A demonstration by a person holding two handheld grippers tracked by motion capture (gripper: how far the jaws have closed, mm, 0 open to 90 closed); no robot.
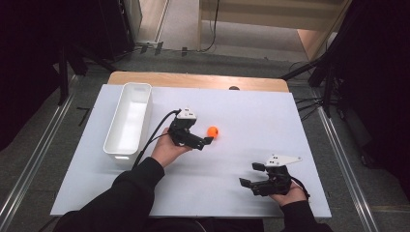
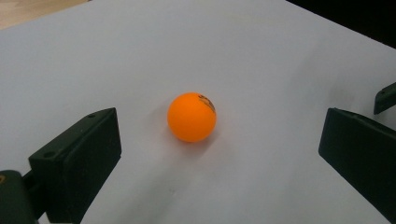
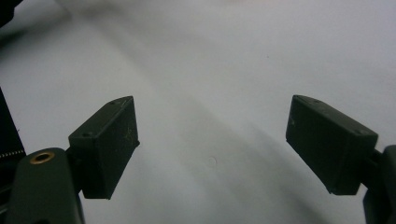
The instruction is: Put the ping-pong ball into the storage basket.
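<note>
One white bin (image 1: 128, 121) stands empty along the left side of the white table (image 1: 251, 111), its long side running away from the person. Just right of it, the left gripper (image 1: 205, 137) — held in the person's left hand (image 1: 167, 150), a black cable (image 1: 153, 133) trailing from its back — points toward the single orange ball (image 1: 212, 131), which lies on the bare table near the middle, well apart from the bin. In the left gripper view the ball (image 2: 192, 116) sits between the two black jaws, which stand wide apart with clear table on either side of it; neither jaw touches it, and a small dark mark shows on its upper right. Farther right and nearer the person, the right gripper (image 1: 251, 175) rests low over the table in the person's right hand (image 1: 290, 193), a grey three-cornered plate (image 1: 283, 159) on top. Its two jaws are likewise spread — the right gripper view shows bare white table (image 3: 210, 116) between them. Count: one bin, one ball, two grippers, both holding nothing.
</note>
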